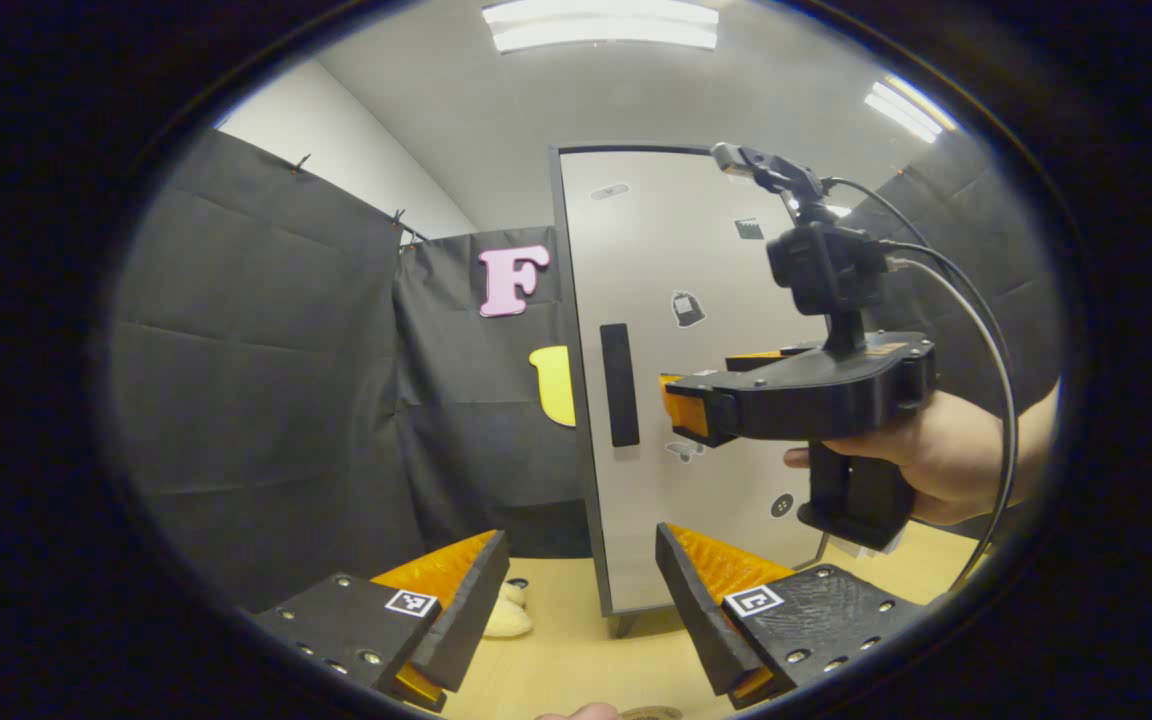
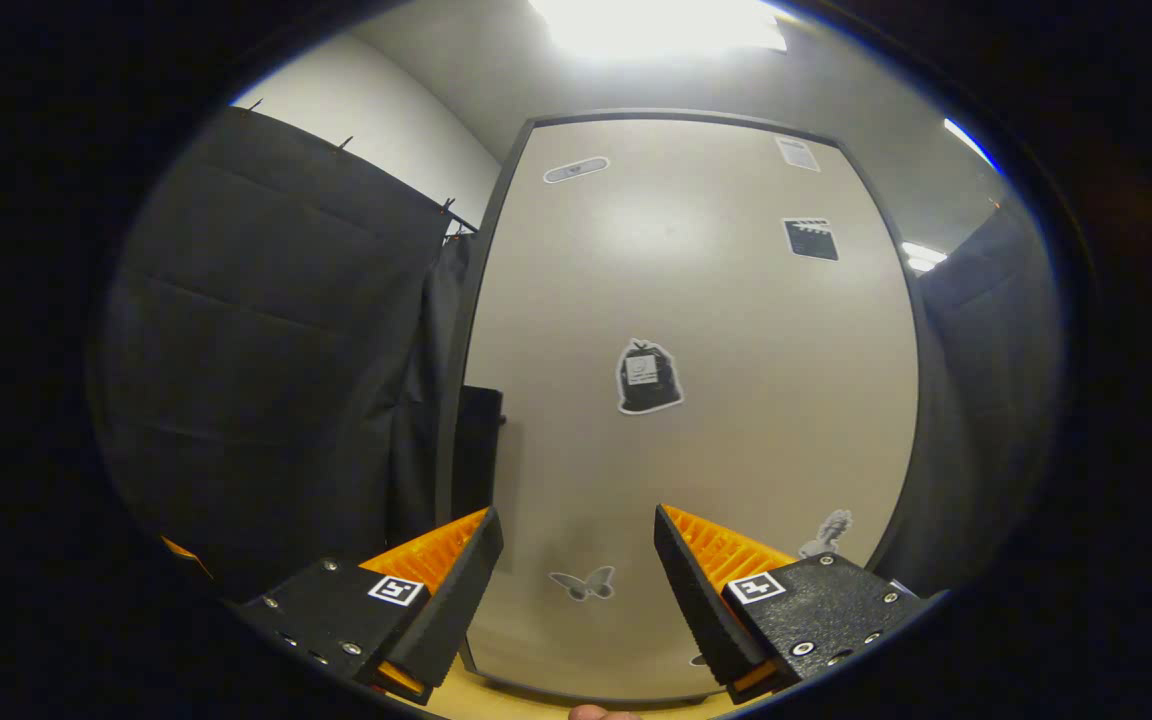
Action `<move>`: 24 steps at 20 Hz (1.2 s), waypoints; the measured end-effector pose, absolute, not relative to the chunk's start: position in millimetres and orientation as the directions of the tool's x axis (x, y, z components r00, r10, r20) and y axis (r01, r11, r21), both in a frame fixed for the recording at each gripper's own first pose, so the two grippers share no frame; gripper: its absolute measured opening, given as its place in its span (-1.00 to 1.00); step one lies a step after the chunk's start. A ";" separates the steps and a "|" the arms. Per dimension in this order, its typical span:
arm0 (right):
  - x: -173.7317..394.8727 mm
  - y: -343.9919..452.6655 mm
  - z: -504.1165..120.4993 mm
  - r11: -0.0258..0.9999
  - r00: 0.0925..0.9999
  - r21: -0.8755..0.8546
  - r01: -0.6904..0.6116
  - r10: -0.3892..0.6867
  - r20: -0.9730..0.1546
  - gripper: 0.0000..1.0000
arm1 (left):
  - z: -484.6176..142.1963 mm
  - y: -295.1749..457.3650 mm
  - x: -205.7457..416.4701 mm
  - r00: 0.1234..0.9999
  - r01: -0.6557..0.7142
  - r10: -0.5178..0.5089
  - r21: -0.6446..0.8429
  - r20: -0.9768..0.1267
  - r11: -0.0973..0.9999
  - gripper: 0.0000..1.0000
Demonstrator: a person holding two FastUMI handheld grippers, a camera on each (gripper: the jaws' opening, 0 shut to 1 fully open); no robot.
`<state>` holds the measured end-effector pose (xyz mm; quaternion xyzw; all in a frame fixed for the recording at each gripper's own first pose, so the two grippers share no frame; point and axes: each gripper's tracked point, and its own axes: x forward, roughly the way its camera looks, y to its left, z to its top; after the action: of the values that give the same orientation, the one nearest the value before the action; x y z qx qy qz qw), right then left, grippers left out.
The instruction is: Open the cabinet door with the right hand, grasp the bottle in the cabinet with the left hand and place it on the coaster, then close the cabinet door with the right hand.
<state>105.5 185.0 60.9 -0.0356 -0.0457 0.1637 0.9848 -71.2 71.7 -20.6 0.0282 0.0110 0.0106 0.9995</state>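
The counter (image 1: 576, 650) is a light wooden surface, seen low in the left gripper view. The cabinet (image 1: 696, 380) stands directly on it, upright, with its door closed; a small foot is visible under its front corner. Just left of the cabinet base, a pale soft object (image 1: 511, 612) lies on the counter, partly hidden; what it is I cannot tell. At the near edge a round flat thing (image 1: 651, 713), maybe the coaster, is barely visible. In the right gripper view a thin strip of the same counter (image 2: 496, 703) shows under the cabinet.

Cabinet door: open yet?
No, the cabinet door is shut flush, and the right gripper is beside its handle with jaws open.
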 end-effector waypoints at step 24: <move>117.0 248.5 31.4 0.800 0.799 -0.044 -0.598 0.592 -0.105 -0.58 | -53.5 109.3 -77.4 0.995 -0.049 0.053 0.051 -0.083 0.998 0.81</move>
<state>117.0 248.5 31.4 -0.0376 0.0431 0.3140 0.9477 -77.4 109.3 -53.5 0.0245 0.0419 0.0253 0.9985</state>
